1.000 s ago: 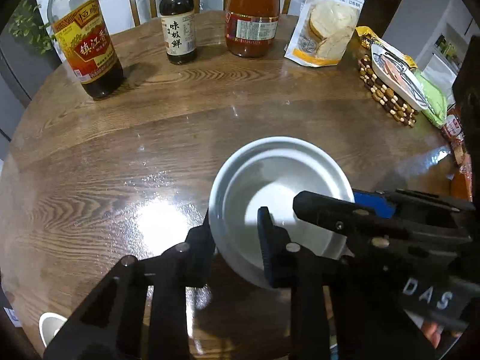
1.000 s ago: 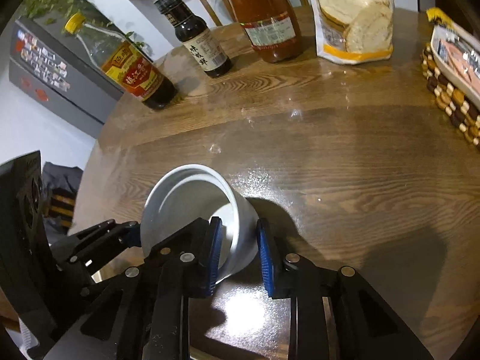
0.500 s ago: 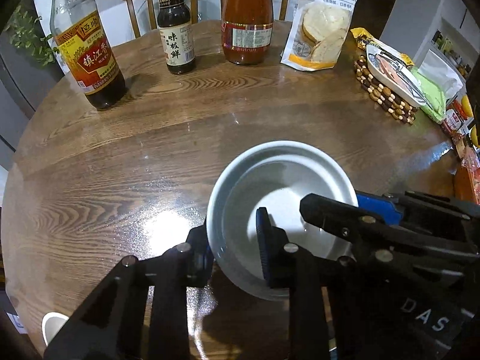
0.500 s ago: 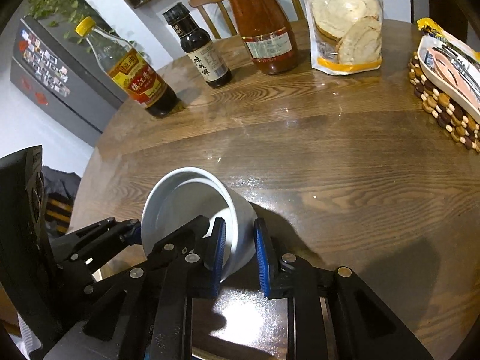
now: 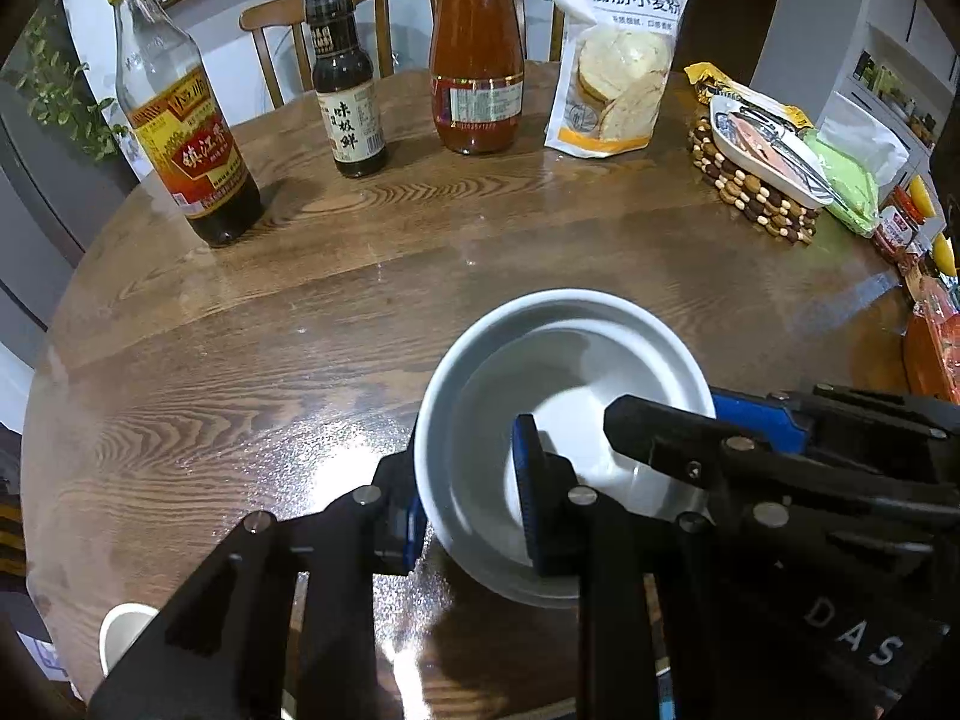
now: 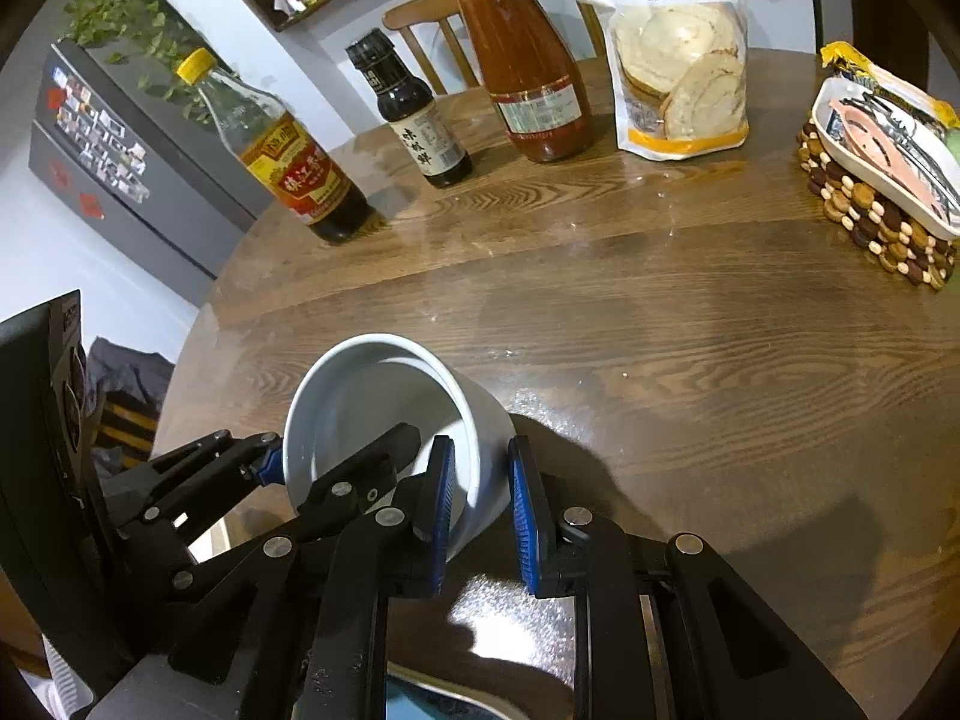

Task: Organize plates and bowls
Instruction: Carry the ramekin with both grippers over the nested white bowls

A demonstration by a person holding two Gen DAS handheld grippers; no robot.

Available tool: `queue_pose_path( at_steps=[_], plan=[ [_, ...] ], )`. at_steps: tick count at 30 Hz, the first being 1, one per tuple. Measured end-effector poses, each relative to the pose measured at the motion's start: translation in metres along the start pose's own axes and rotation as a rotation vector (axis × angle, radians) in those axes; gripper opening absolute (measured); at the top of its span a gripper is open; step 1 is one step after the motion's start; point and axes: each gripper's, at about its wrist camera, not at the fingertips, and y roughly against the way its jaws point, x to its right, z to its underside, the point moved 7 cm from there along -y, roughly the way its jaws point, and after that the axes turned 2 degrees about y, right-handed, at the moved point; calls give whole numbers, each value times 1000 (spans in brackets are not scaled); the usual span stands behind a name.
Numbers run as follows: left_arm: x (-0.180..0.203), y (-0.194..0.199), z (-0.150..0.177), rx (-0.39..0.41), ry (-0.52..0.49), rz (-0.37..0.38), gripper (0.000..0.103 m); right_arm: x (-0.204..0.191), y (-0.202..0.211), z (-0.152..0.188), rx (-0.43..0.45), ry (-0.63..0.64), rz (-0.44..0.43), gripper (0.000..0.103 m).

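Note:
A white bowl [image 5: 558, 360] hangs tilted just above the round wooden table [image 5: 240, 360], held from both sides. My left gripper [image 5: 471, 510] is shut on its left wall, one blue pad outside and one inside. My right gripper [image 6: 480, 510] is shut on the opposite wall of the bowl [image 6: 384, 396], again with one pad on each face. In the left wrist view the right gripper's fingers [image 5: 660, 438] reach over the bowl's right rim. The left gripper's fingertips [image 6: 264, 462] touch the bowl's left edge in the right wrist view.
At the far edge stand a vinegar bottle [image 5: 180, 138], a dark sauce bottle [image 5: 348, 102], a red sauce bottle [image 5: 477, 60] and a flour bag [image 5: 618, 60]. A beaded trivet with a dish [image 5: 756, 180] lies far right. A white cup [image 5: 120, 630] sits near left; a metal rim [image 6: 450, 702] shows below.
Both grippers have kept their hold on the bowl. The bowl and both cameras have shifted slightly, so the bottles at the far edge now sit lower in both views.

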Motion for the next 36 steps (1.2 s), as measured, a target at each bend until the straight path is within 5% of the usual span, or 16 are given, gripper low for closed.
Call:
queue_pose_path(
  at_steps=[36],
  plan=[
    [16,87,39,153,-76,-41,23,-39,72,50,94,9,-14,22]
  ],
)
